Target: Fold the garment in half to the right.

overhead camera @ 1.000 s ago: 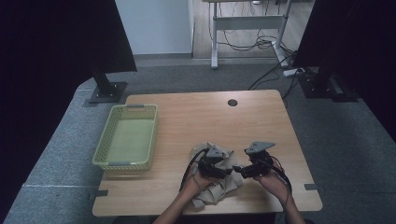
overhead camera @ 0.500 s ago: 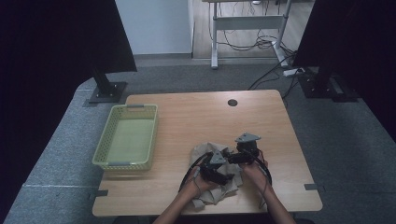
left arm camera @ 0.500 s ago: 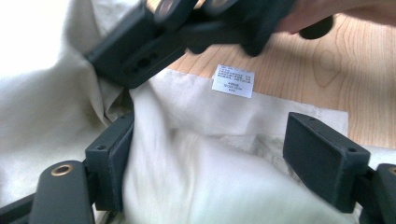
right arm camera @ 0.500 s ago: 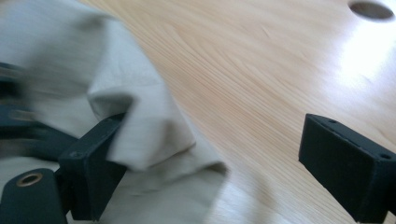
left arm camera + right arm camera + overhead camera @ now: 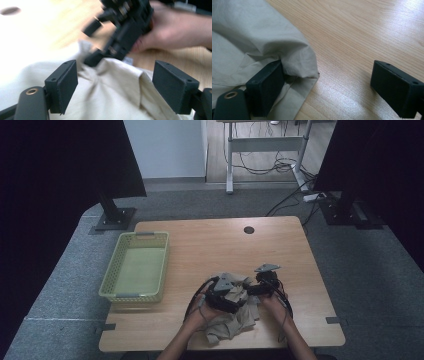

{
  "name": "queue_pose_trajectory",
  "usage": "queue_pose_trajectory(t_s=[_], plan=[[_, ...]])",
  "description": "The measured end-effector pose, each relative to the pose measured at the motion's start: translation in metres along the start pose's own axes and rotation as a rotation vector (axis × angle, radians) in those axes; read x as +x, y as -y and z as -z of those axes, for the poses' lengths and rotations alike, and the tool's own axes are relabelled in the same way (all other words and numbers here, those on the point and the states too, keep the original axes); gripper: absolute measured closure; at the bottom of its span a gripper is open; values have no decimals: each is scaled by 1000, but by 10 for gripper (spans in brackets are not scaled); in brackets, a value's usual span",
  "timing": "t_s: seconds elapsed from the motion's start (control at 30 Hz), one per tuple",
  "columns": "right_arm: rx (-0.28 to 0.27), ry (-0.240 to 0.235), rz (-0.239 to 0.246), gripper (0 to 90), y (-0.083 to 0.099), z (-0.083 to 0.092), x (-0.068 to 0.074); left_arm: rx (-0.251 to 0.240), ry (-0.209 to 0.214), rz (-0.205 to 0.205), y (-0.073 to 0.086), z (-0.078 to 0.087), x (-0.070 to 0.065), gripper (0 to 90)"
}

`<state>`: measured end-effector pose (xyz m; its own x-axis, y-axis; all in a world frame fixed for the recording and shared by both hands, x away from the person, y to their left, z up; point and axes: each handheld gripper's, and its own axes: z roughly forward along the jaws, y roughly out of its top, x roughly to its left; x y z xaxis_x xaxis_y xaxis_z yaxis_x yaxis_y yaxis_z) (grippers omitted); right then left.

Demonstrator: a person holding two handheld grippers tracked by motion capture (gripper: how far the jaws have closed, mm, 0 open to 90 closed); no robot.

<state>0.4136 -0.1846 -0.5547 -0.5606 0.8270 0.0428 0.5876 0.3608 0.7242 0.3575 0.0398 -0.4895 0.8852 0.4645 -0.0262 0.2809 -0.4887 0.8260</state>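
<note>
bench (image 5: pixel 220 240) far half is bare wood, free passage across it; only a small dark hole (image 5: pixel 248 229) near the far edge. yellow basket (image 5: pixel 136 270) sits on the left side, its walls block a low sweep there, open gap between it and the crumpled beige cloth (image 5: pixel 235 312). cloth bunches at the near edge under both hands. left gripper (image 5: pixel 227 296) and right gripper (image 5: pixel 253 289) are close together over it, little room between them. bare wood right of the right gripper
</note>
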Motion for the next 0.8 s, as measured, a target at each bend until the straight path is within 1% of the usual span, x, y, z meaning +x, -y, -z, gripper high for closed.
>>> queue_pose_trajectory(t_s=[0.03,0.07,0.17,0.27,0.3,0.33,0.4,0.47,0.53,0.6,0.67,0.7,0.73,0.8], plan=[[0,0,0,116,0,0,0,0,0,0,0,0,0,201],[0,0,0,116,0,0,0,-4,-49,6,-4,13,11,201],[0,0,1,116,0,0,0,6,-126,50,-4,24,31,201],[0,-5,6,116,0,0,-1,11,-189,107,4,24,51,203],[0,-5,6,116,0,0,-1,11,-189,107,4,24,51,205],[-1,-7,9,116,0,0,-1,24,-215,147,14,18,64,205],[0,-14,15,114,-1,-1,-2,50,-226,170,24,10,71,205],[1,-18,17,114,-1,-1,-2,82,-235,180,34,2,76,204],[1,-21,20,114,0,0,-3,102,-241,193,43,-5,80,204],[0,-24,22,114,0,0,-3,128,-243,194,51,-11,82,203],[0,-27,23,112,0,0,-3,134,-240,194,54,-13,82,202],[2,-31,23,106,0,0,-4,132,-232,207,58,-16,82,202],[11,-41,9,87,1,3,-7,129,-233,211,59,-17,82,202],[-5,-49,-8,86,1,10,-9,135,-242,200,59,-18,81,201]])
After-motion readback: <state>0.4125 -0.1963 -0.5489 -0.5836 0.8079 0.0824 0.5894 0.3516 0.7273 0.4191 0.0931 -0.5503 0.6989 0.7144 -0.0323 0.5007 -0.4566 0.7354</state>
